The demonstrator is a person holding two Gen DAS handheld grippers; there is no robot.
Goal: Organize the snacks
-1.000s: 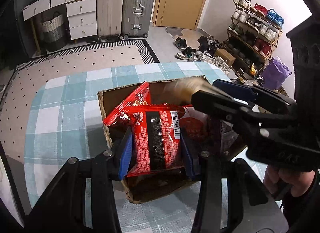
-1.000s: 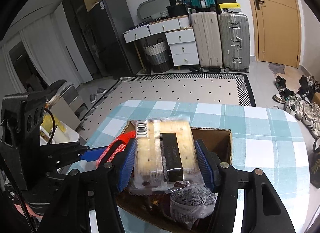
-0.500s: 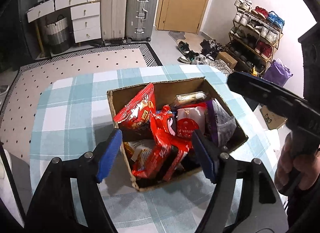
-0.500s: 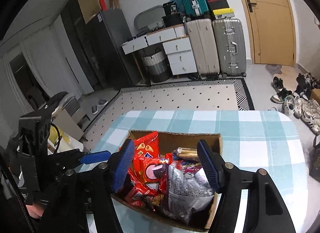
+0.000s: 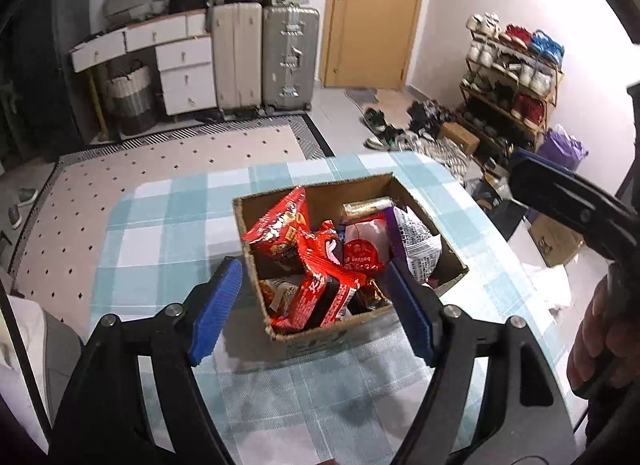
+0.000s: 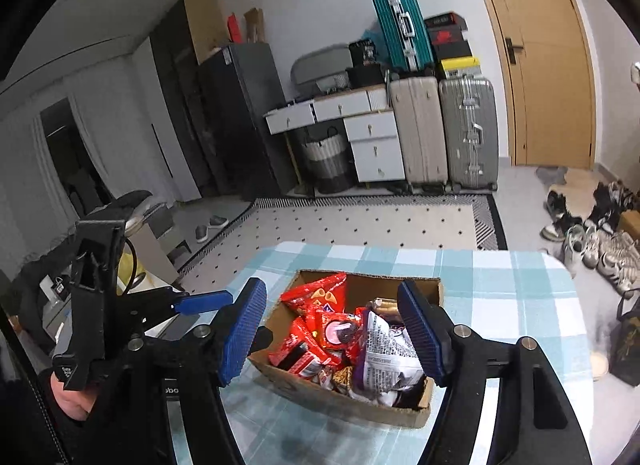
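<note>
On the checked tabletop (image 5: 168,233) a cardboard box (image 5: 448,249) sits at centre, heaped with snacks: a red chip bag (image 5: 280,225) leaning at its 10 o'clock corner, a silver-and-purple packet (image 5: 416,245) at 3 o'clock, a red wrapped bar (image 5: 320,297) near 6 o'clock. Both the left gripper (image 5: 312,305) and right gripper (image 6: 334,331) hover above it, jaws wide apart and empty. The packing step looks done or nearly so; the next move likely calls for finding any snack left outside the box, none of which shows here.

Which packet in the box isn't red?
The grey-and-purple packet with printed text, at the box's right side by the shoe rack. The packets to its left are red.
</note>
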